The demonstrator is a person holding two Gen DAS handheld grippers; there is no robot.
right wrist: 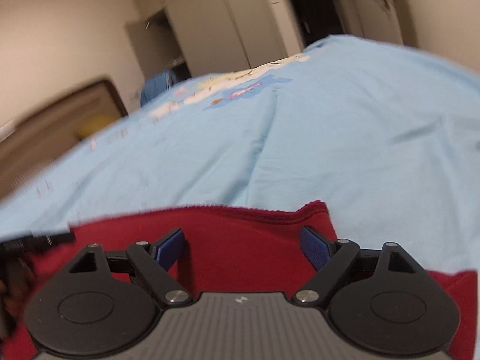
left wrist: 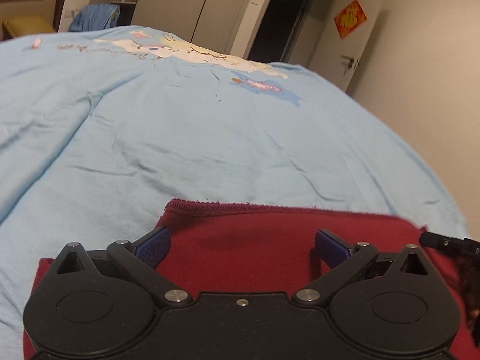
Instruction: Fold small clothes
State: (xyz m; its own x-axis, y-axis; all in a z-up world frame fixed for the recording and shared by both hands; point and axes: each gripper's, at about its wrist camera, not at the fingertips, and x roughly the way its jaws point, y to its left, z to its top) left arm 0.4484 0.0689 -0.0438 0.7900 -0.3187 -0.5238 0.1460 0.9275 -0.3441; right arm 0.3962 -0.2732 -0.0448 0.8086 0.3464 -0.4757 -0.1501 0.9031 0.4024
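A dark red garment (left wrist: 249, 234) lies flat on a light blue bedsheet (left wrist: 180, 138), its hemmed far edge running across the left wrist view. My left gripper (left wrist: 243, 244) stands open just over the cloth near its left corner, blue pads spread wide, nothing between them. In the right wrist view the same red garment (right wrist: 240, 234) fills the lower part, and my right gripper (right wrist: 243, 244) is open above it near the right corner. The tip of the other gripper (left wrist: 444, 243) shows at the right edge of the left wrist view. The right wrist view is motion-blurred.
The bedsheet (right wrist: 330, 138) carries a cartoon print (left wrist: 186, 51) at the far end. Beyond the bed are wardrobe doors (left wrist: 195, 3), a dark doorway (left wrist: 279, 27), a door with a red paper decoration (left wrist: 350, 18), a headboard (left wrist: 30, 0) and blue cloth (left wrist: 96, 18).
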